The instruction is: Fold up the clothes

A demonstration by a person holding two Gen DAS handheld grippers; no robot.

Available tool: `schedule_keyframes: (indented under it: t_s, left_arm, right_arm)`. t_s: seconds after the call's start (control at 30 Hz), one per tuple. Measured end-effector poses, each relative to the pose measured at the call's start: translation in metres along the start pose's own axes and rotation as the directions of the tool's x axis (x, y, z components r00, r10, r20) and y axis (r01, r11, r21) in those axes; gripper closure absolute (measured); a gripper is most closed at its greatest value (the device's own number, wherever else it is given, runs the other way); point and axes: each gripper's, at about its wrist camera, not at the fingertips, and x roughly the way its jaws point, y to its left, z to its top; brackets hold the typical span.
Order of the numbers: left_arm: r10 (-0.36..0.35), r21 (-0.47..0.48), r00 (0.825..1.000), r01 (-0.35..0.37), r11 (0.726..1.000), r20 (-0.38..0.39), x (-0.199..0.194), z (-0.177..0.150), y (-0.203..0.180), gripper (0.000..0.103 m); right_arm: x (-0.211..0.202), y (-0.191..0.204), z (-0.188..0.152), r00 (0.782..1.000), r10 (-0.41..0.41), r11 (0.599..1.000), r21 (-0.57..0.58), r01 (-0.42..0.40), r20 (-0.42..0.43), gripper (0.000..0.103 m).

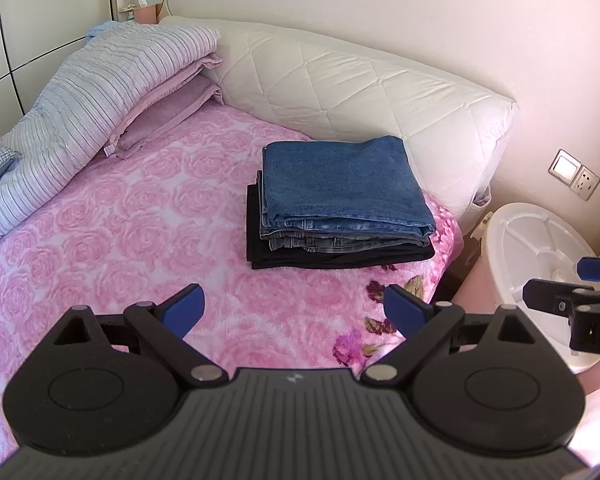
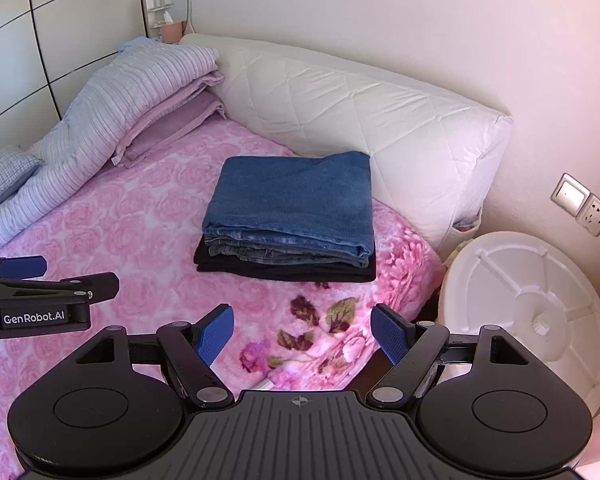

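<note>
Both fingers (image 1: 294,310) (image 2: 302,334) spread empty, bare blanket (image 1: 120,240) between, folded jeans (image 1: 340,184) near bed corner

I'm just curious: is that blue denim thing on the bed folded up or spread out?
Folded. The blue jeans lie as a neat rectangle with layered edges showing at the front, stacked on other folded dark garments on the pink blanket.

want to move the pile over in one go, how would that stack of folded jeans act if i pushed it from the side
The stack of folded jeans looks dense and probably heavy for its size. The layers are loose, so a push on the top blue pair would likely slide it off the black garment beneath. The fuzzy pink blanket would probably drag and bunch. Both tongs hang open, clear of it.
</note>
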Motion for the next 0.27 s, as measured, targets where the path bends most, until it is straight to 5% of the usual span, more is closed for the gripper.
schedule_keyframes:
  t_s: [0.27]
  left_arm:
    - [-0.01, 0.001, 1.0, 0.01, 1.0, 0.001, -0.0011, -0.0004, 0.0003, 0.008]
  right_arm:
    - [-0.0004, 0.0006, 0.0007, 1.0, 0.001, 1.0, 0.001, -0.001, 0.002, 0.024]
